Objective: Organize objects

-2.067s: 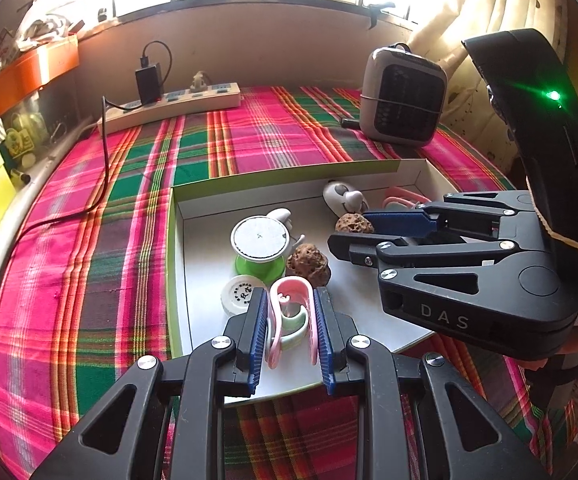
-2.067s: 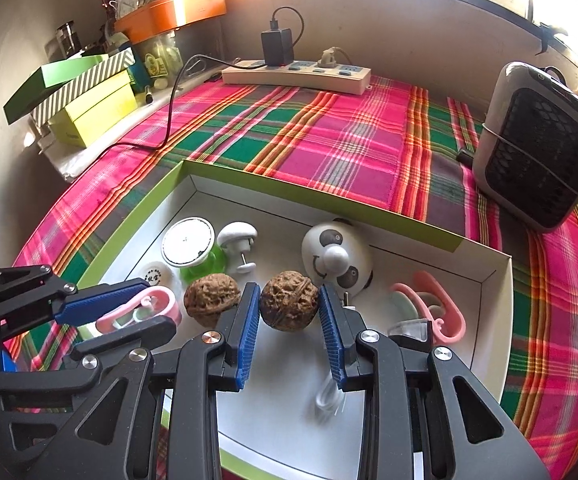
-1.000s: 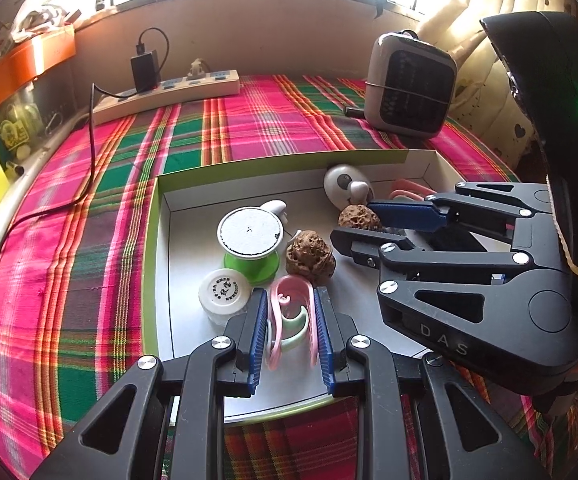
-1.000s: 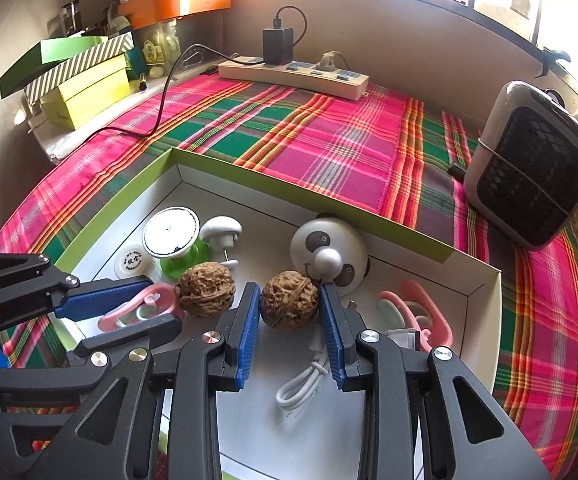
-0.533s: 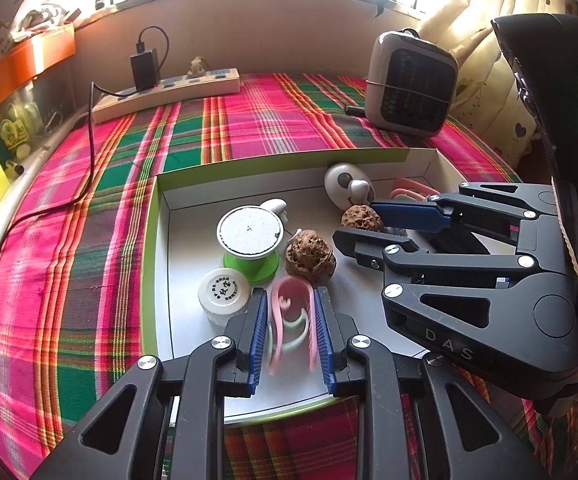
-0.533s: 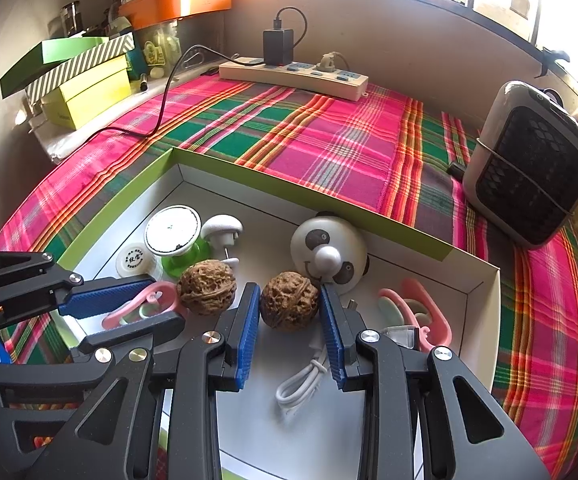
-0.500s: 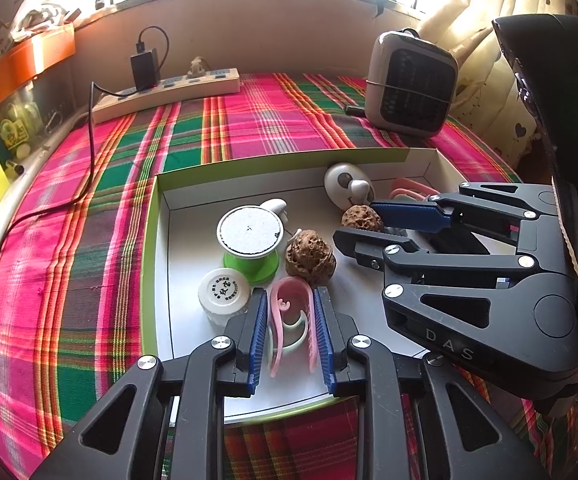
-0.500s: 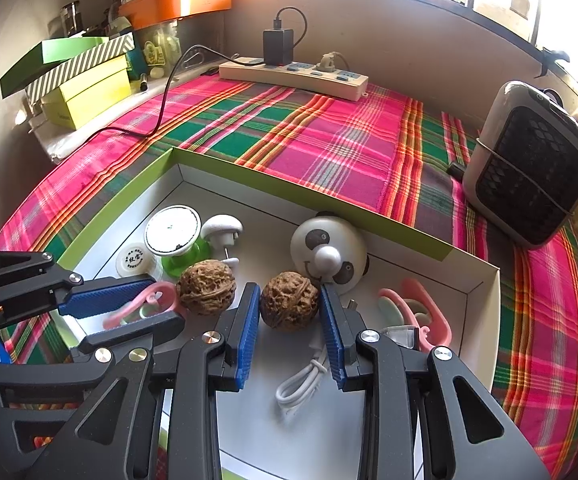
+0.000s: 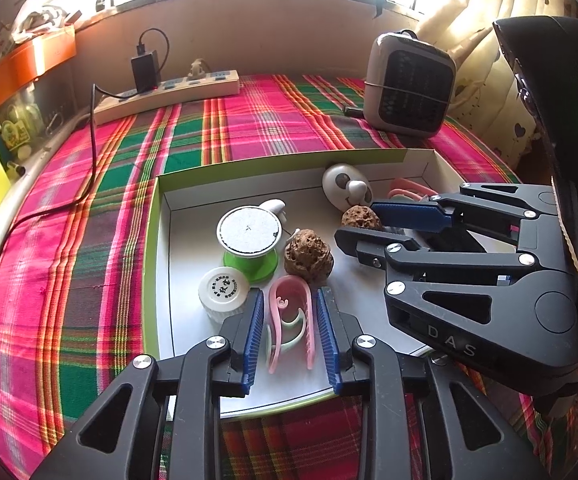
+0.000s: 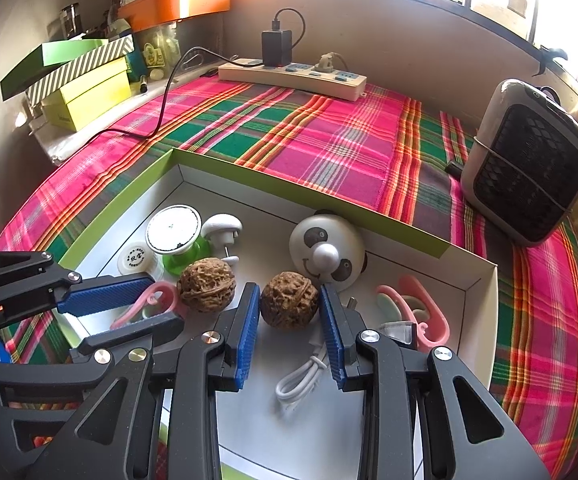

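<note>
A white box with a green rim [image 9: 151, 236] [image 10: 373, 204] lies on the plaid cloth. My left gripper [image 9: 290, 322] sits in its near part, with a pink and green clip [image 9: 291, 322] between the pads; a thin gap shows at each side. My right gripper [image 10: 289, 312] holds its pads against a walnut [image 10: 289, 300] [image 9: 361, 217] at the box floor. A second walnut [image 9: 308, 260] [image 10: 207, 284] lies between the two grippers. A green spool [image 9: 249, 240], a small white jar [image 9: 223, 292], a white panda toy [image 10: 327, 250], a second pink clip [image 10: 421, 312] and a white cable [image 10: 301, 380] lie in the box.
A small grey heater [image 9: 409, 88] [image 10: 529, 164] stands at the back right. A power strip with a black charger [image 9: 169, 88] [image 10: 293, 72] lies along the back wall. Yellow and green boxes [image 10: 85, 80] are stacked on the left ledge.
The left gripper's pads have parted slightly from the pink clip, which now rests in the box. The right gripper and its walnut have barely moved.
</note>
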The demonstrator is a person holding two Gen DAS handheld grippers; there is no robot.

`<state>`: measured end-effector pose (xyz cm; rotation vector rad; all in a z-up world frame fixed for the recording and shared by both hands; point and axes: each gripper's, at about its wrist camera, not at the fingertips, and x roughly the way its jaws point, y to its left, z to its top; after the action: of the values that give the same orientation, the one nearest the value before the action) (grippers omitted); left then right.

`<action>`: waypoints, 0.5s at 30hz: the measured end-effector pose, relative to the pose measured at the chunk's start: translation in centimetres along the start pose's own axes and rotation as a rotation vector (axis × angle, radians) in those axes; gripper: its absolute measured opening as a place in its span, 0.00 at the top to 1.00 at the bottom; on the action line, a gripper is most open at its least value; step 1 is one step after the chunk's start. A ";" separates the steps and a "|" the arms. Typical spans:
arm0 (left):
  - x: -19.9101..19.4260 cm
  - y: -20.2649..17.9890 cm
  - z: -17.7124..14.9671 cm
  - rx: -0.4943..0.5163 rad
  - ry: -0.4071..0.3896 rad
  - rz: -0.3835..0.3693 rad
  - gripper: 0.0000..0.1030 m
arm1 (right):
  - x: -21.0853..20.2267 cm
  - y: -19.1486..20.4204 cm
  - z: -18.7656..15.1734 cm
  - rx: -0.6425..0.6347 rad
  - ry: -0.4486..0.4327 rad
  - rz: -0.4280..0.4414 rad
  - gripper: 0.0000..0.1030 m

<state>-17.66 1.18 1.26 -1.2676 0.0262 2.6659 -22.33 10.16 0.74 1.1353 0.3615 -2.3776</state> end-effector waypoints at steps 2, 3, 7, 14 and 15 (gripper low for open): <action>-0.2 0.0 -0.1 0.001 -0.003 0.011 0.71 | -0.2 0.0 -0.1 0.003 -0.004 0.000 0.69; -0.3 0.1 -0.1 -0.001 -0.005 0.012 0.69 | -0.3 0.0 -0.1 0.004 -0.005 0.000 0.68; -0.6 0.2 -0.3 -0.007 -0.007 0.011 0.68 | -0.6 -0.2 -0.3 0.015 -0.009 0.003 0.62; -1.2 -0.1 -0.5 -0.008 -0.009 0.017 0.68 | -1.1 0.1 -0.4 0.016 -0.013 0.002 0.62; -1.4 -0.1 -0.5 -0.008 -0.010 0.015 0.68 | -1.2 0.2 -0.4 0.016 -0.015 0.001 0.62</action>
<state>-16.40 1.00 2.01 -1.2614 0.0234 2.6882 -21.33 10.55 1.37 1.1244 0.3373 -2.3913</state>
